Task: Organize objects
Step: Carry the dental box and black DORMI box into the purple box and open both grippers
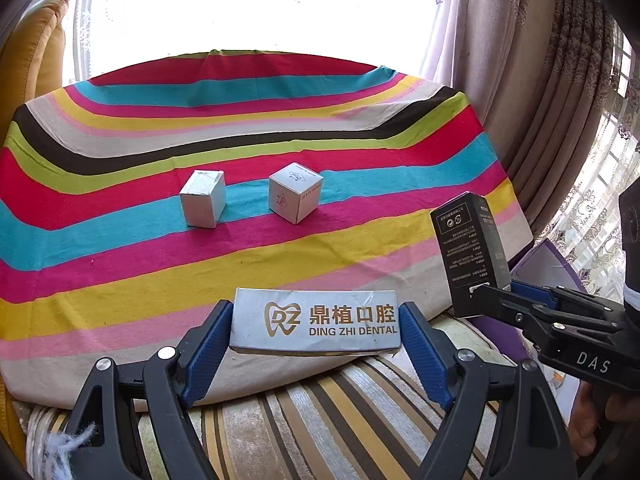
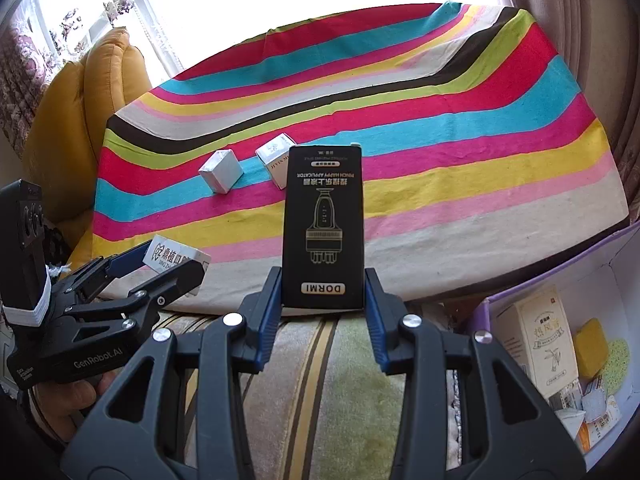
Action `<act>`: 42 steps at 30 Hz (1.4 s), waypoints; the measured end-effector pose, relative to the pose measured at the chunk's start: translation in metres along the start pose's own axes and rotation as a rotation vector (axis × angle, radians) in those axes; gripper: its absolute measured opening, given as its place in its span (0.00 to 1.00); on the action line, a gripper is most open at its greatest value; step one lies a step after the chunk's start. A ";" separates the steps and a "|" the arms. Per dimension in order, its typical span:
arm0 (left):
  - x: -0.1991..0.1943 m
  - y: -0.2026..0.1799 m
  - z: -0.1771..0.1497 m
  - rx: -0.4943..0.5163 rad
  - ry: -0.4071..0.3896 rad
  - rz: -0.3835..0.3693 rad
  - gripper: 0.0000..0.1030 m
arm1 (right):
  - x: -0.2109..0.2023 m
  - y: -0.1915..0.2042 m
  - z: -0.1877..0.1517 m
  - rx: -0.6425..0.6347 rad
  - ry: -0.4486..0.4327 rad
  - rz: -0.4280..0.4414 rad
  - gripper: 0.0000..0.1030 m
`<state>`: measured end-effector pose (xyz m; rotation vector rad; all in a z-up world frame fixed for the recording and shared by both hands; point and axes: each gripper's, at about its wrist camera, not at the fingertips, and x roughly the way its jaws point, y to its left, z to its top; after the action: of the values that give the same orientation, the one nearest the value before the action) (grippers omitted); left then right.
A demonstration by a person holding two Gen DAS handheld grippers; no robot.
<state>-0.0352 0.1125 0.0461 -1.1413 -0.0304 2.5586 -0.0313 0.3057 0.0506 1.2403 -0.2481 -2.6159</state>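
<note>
Left gripper: clamps white dental box, gold lettering, lower centre | Right gripper: clamps upright black DORMI box, centre | Two small white cubes: mid-frame on striped cloth

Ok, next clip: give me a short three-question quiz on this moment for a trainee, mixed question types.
1. True or false: the left gripper is empty.
2. Which box does the right gripper hold? A) the white dental box B) the black DORMI box C) a yellow box
3. How many small white cube boxes lie on the striped cloth, and does either gripper touch them?

Key
1. False: its fingers clamp the white dental box at both ends.
2. B, upright, with the print upside down.
3. Two, the left cube and the right cube; neither gripper touches them.
</note>
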 end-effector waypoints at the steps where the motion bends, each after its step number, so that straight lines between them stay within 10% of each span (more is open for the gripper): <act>1: 0.000 -0.005 0.000 0.006 0.002 -0.013 0.81 | -0.004 -0.004 -0.003 0.002 0.000 -0.012 0.42; 42: 0.014 -0.221 -0.020 0.479 0.091 -0.353 0.81 | -0.123 -0.176 -0.059 0.228 -0.077 -0.514 0.42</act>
<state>0.0364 0.3225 0.0567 -0.9603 0.3516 2.0483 0.0660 0.5055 0.0602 1.4355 -0.2774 -3.1489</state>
